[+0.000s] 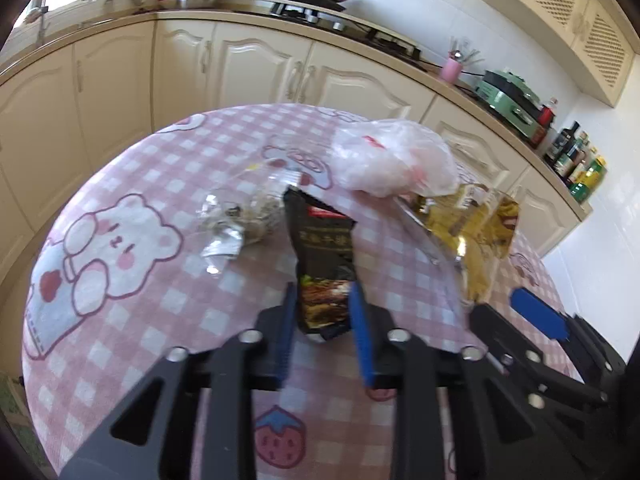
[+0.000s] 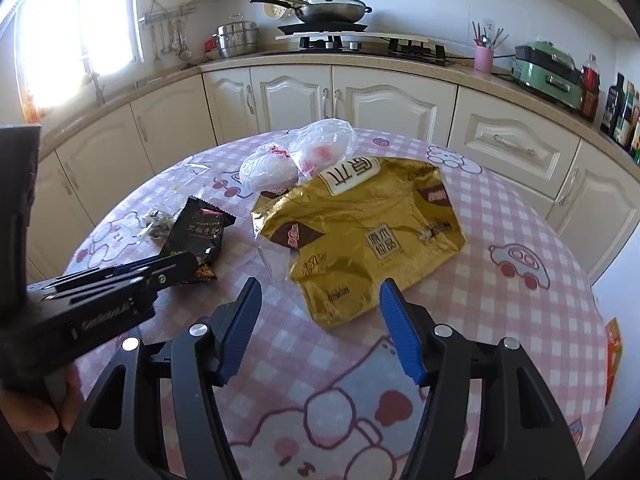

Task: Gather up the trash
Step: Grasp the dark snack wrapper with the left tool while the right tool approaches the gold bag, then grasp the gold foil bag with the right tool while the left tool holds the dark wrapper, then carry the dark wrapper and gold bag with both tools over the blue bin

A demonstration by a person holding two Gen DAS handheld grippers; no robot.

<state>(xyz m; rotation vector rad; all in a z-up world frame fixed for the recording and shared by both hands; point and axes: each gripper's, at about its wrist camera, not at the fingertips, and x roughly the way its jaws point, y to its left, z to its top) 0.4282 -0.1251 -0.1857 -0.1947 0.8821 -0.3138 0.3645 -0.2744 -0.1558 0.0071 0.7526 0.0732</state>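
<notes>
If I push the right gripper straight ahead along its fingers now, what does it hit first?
Most likely the gold snack bag: its near corner lies just ahead of the open right gripper, roughly centred between the fingers. Nothing sits in between except the checked tablecloth. Depth is hard to judge here.

Tablecloth (image 2: 500, 208): pink-white check, cartoon bears, strawberry, car prints.
Snack wrapper (image 1: 320, 240), centre frame: black, red strip at top, brown food photo.
Big bag (image 2: 360, 232), centre: gold, brown patches, white label.
Plastic bag (image 2: 304, 152), above gold one: translucent white, red marks.
Hand-held gripper (image 2: 320, 320) lower frame: black body, blue pads.
Cabinets (image 2: 296, 96), upper frame: cream.
</notes>
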